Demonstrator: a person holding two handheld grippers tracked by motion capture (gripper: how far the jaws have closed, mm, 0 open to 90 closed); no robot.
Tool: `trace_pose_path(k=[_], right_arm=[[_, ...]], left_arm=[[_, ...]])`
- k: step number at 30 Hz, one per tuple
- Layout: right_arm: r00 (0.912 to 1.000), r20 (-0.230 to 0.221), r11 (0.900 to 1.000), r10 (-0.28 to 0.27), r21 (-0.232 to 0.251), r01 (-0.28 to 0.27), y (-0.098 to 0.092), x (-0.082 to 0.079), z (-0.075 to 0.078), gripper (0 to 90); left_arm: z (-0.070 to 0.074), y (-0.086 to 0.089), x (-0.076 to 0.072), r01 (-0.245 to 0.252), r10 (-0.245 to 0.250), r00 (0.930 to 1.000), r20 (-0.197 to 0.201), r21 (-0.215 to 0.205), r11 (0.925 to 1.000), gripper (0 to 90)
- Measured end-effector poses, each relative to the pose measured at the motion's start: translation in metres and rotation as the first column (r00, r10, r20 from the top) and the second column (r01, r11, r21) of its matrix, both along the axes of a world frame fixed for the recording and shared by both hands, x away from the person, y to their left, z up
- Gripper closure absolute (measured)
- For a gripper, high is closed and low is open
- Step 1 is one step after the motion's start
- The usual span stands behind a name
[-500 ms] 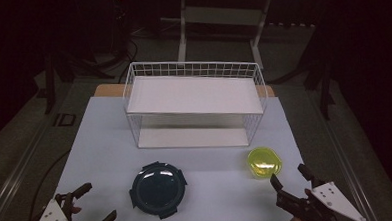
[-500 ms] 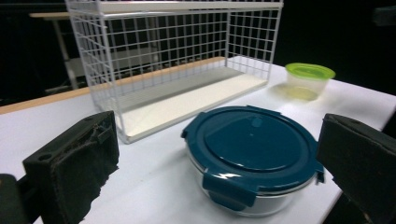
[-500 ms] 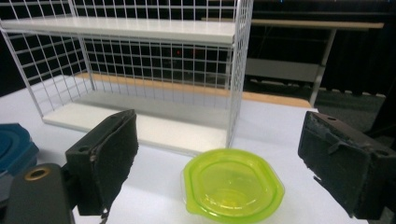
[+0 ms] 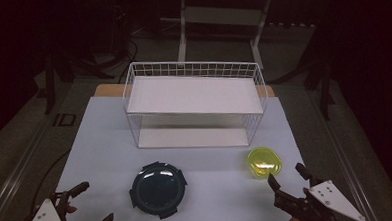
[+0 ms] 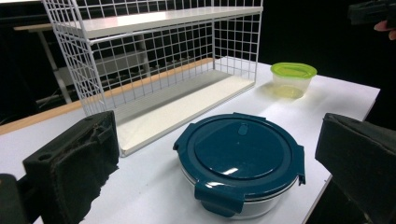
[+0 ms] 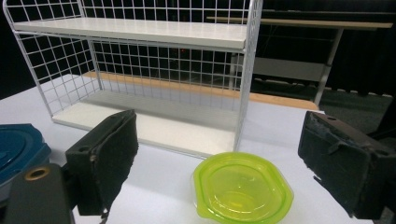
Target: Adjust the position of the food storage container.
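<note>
Hovering open and empty, each hand-held gripper (image 4: 285,175) (image 4: 92,205) risks shoving its lidded container (image 4: 264,162) (image 4: 158,188) across the slick worktop (image 4: 100,144).

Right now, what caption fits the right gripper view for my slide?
Open right gripper faces a small lime-green plastic container before a white wire shelf rack.

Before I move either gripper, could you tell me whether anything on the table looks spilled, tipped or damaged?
Nothing stands out. The blue round container and the green container sit upright with lids on, and the wire rack stands square on the white table. No spills show.
</note>
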State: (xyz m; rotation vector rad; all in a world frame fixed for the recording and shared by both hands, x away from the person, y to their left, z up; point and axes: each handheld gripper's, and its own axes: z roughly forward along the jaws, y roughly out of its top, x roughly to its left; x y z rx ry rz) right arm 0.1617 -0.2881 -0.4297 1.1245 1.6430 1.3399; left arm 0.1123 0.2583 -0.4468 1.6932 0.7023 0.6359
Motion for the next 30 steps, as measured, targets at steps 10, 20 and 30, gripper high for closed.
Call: trace_pose_path(k=[10,20,30], right_arm=[[0.9998,-0.005,1.0,0.019,-0.004,-0.019,0.003,0.001,0.0,11.7],[0.9991,-0.014,0.999,0.04,0.009,-0.04,0.003,0.001,-0.002,11.7],[0.9983,-0.017,0.998,0.055,0.014,-0.055,0.004,0.002,-0.004,11.8]], left_arm=[[-0.018,0.004,0.016,0.081,-0.073,0.9864,-0.147,0.046,0.9957,2.5],[-0.036,0.007,0.031,0.102,-0.083,0.9751,-0.206,0.084,0.9913,21.9],[-0.055,0.003,0.047,0.102,-0.056,0.9432,-0.327,0.125,0.9869,59.1]])
